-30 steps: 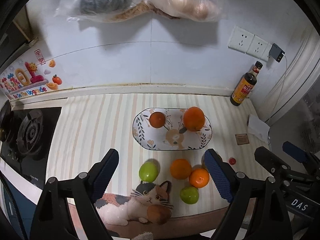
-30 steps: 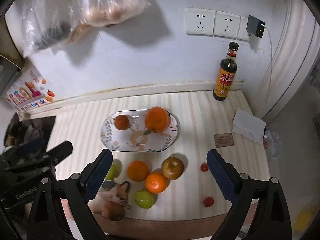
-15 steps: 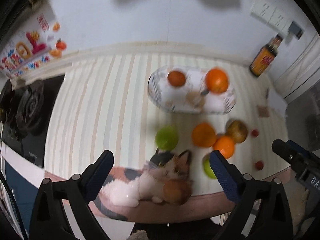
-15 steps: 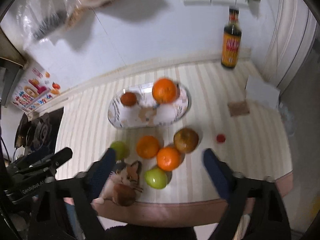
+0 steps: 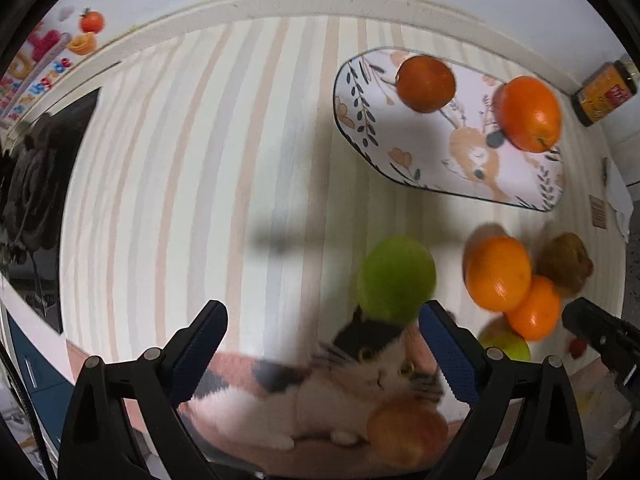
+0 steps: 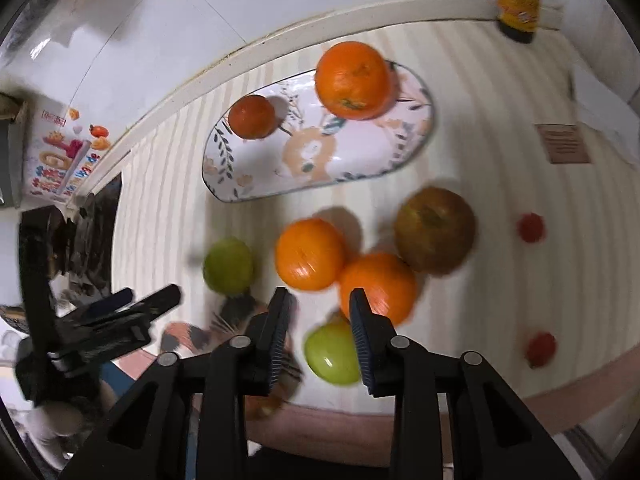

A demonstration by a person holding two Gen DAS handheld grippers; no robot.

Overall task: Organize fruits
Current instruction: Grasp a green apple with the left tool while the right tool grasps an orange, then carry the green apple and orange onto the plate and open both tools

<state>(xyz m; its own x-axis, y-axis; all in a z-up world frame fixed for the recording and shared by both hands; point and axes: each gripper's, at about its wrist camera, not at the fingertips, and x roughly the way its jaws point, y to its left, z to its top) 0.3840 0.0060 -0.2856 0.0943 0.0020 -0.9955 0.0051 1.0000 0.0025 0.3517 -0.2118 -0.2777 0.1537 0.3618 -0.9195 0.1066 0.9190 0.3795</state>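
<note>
A: L gripper [image 5: 320, 340]?
B: Jaws wide apart, above green apple [image 5: 396, 278].
A: R gripper [image 6: 320, 316]?
B: Jaws narrowed, gap left (holding nothing), over second green apple [image 6: 332, 354]. Two oranges on plate [image 6: 256, 184].

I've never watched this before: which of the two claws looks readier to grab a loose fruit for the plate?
Probably the right gripper: its fingers, partly closed, line up with the green apple near the counter edge. The left gripper hangs wide open, mostly over the cat toy.
</note>
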